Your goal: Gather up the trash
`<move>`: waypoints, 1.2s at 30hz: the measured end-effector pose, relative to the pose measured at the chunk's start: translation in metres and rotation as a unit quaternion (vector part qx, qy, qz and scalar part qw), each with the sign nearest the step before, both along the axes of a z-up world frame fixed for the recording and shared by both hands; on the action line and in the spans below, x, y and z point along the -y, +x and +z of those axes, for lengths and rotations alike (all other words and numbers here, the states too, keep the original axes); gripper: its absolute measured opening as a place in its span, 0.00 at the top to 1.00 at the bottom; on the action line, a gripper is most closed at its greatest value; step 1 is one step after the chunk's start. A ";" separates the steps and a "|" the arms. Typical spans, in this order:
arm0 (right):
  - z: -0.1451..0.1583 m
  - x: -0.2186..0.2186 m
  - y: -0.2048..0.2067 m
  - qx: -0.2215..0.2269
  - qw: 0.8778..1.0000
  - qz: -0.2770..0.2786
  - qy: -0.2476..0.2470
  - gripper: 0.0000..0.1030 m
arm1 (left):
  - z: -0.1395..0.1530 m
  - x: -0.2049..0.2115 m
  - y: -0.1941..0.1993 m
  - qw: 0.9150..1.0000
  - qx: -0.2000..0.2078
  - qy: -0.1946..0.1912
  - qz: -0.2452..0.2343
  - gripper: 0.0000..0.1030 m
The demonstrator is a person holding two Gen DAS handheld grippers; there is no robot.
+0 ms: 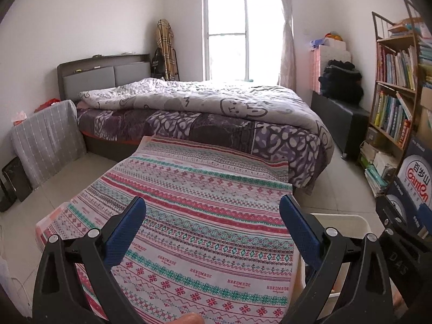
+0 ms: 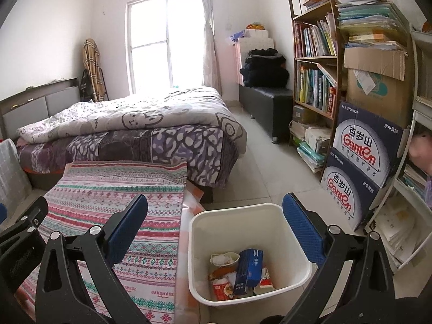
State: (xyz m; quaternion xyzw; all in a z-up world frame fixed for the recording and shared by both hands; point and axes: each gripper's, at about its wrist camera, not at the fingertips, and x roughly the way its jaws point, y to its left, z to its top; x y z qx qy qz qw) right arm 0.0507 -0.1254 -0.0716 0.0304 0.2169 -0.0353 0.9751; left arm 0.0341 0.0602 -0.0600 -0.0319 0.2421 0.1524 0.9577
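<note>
Both tongs are spread wide and hold nothing. The left tongs (image 1: pixel 212 232) hang over the desk (image 1: pixel 189 189), whose striped cloth says "HANDMADE". The right tongs (image 2: pixel 216 229) hang over the white trash bin (image 2: pixel 272 210), just beside the desk's edge. In the bin lie a blue box (image 2: pixel 249 270), crumpled paper (image 2: pixel 220 259) and red wrappers (image 2: pixel 222 287). Two blue "Ganten" boxes (image 2: pixel 361 156) stand by the bookshelf (image 2: pixel 314 62). Bare floor (image 2: pixel 267 167) runs between bed (image 2: pixel 135 124) and shelf.

A bedroom in a home. A bed (image 1: pixel 205 113) with a cartoon-print quilt (image 1: pixel 194 100) stands beneath a bright curtained window (image 1: pixel 243 35). A crowded bookshelf (image 2: pixel 316 62) lines the right wall, with stacked water cartons (image 2: pixel 361 162) on the tiled floor (image 2: pixel 259 167).
</note>
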 end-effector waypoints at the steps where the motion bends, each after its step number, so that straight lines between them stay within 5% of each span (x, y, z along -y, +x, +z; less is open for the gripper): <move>1: 0.000 0.000 0.000 0.000 1.000 0.000 0.001 0.07 | 0.000 0.000 0.000 1.000 0.000 0.000 0.000 0.07; 36: -0.008 -0.002 0.001 -0.013 1.000 0.004 0.000 0.07 | -0.009 -0.001 0.008 1.000 -0.015 0.002 0.004 0.08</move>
